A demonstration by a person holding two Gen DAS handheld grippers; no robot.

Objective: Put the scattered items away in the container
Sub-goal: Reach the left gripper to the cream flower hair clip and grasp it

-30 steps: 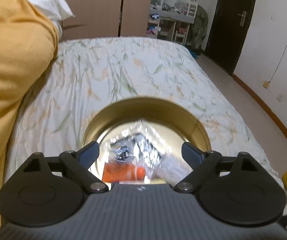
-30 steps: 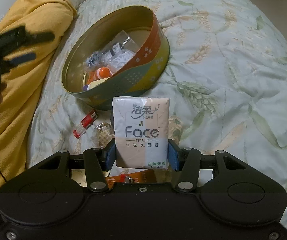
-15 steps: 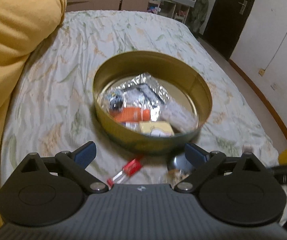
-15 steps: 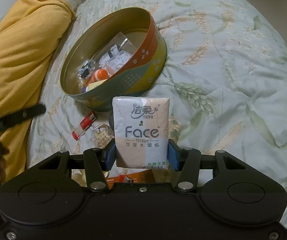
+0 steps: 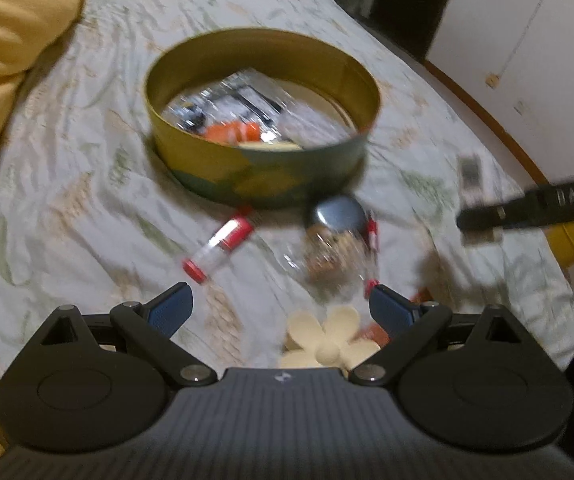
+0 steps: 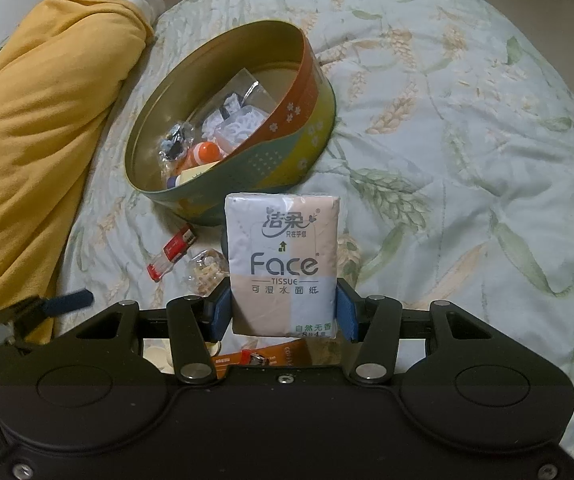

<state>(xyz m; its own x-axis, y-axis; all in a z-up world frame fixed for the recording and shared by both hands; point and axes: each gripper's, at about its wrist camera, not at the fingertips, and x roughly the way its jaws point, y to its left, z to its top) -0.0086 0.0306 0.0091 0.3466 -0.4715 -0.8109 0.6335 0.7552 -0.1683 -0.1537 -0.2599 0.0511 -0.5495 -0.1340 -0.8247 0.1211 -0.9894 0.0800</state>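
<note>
The right gripper (image 6: 283,314) clamps a tissue pack (image 6: 282,264) upright between its blue pads, one pad pressed to each side of the pack's lower half. It sits on the near side of the round tin (image 6: 231,128), the pack's top edge overlapping the tin's near wall in the right wrist view. The left gripper (image 5: 281,310) hangs with its jaws spread wide and nothing between them; a cream flower-shaped piece (image 5: 327,340) lies on the bedspread (image 5: 67,200) just under it, nearer than the tin.

Just in front of the tin's near wall lie a small red-capped clear tube (image 5: 219,248), a dark round lid (image 5: 337,214) and a clear bag of small beige pieces (image 5: 331,256), close together; the view is blurred and their contact cannot be told. An orange packet (image 6: 255,358) lies nearer still, below the right gripper.

The tin itself rests on the bedspread, open, holding clear wrapped packets and an orange and white piece. Left of the tin lies a bulky yellow blanket (image 6: 35,128).
</note>
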